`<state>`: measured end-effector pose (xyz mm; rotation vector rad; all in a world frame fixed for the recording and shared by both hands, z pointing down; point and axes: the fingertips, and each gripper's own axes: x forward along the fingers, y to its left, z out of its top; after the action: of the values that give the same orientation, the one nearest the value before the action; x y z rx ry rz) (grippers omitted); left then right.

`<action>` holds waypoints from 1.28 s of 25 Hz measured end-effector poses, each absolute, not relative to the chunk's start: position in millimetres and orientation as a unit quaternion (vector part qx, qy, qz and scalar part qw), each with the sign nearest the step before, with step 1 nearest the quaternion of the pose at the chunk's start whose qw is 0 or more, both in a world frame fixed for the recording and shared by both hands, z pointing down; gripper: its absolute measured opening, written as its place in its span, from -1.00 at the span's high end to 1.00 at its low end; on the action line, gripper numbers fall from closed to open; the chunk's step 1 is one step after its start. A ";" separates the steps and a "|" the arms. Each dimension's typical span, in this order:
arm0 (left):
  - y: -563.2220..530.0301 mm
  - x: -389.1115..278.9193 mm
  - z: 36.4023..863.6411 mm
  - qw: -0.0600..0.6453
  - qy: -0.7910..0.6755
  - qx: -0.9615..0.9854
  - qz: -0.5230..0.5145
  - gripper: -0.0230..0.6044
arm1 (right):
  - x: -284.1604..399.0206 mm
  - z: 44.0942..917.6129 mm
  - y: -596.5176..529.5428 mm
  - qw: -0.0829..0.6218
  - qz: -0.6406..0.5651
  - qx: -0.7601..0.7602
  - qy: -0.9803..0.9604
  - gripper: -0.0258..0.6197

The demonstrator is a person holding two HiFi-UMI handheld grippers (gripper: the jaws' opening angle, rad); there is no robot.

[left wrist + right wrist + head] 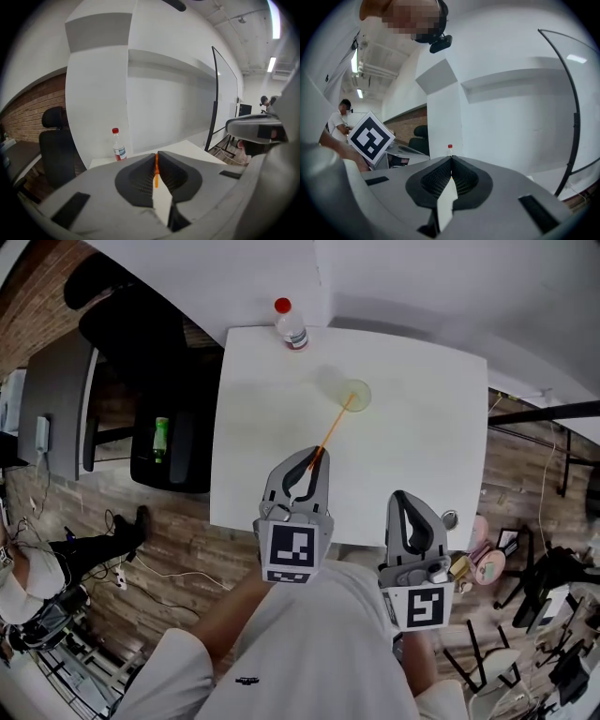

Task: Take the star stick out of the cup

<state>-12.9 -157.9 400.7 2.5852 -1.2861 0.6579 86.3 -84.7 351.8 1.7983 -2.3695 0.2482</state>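
A thin orange stick (333, 428) slants from the clear cup (354, 396) on the white table (422, 446) down to my left gripper (312, 457). That gripper is shut on the stick's near end. The left gripper view shows the orange stick (156, 172) pinched between the closed jaws of the left gripper (156, 157). The stick's far end lies at the cup's mouth; its star is not discernible. My right gripper (401, 495) hangs over the table's near edge, to the right of the left one, shut with nothing in it; in its own view the right gripper (451, 159) shows closed jaws.
A plastic bottle with a red cap (291, 324) stands at the table's far edge; that bottle (118, 146) appears ahead of the left jaws. A black office chair (141, 343) and a desk stand left of the table. Black frames and clutter sit on the floor at right.
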 end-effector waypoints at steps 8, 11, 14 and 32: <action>-139.0 -26.6 367.2 0.088 -0.432 0.877 0.192 0.85 | 88.5 327.1 -77.9 0.078 0.058 0.611 -0.786 0.91; -131.9 -32.0 356.2 0.087 -0.430 0.880 0.182 0.85 | 89.4 323.1 -74.5 0.076 0.053 0.615 -0.783 0.91; -122.5 -34.2 347.0 0.085 -0.422 0.885 0.177 0.85 | 94.9 320.1 -69.2 0.074 0.052 0.621 -0.778 0.91; -76.1 -79.5 331.2 0.065 -0.435 0.887 0.136 0.85 | 101.7 329.7 -38.9 0.088 0.064 0.644 -0.757 0.91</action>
<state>-79.5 -76.1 331.2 2.6788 -1.3143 0.4118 101.7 -38.9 329.7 1.9187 -2.2537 0.1893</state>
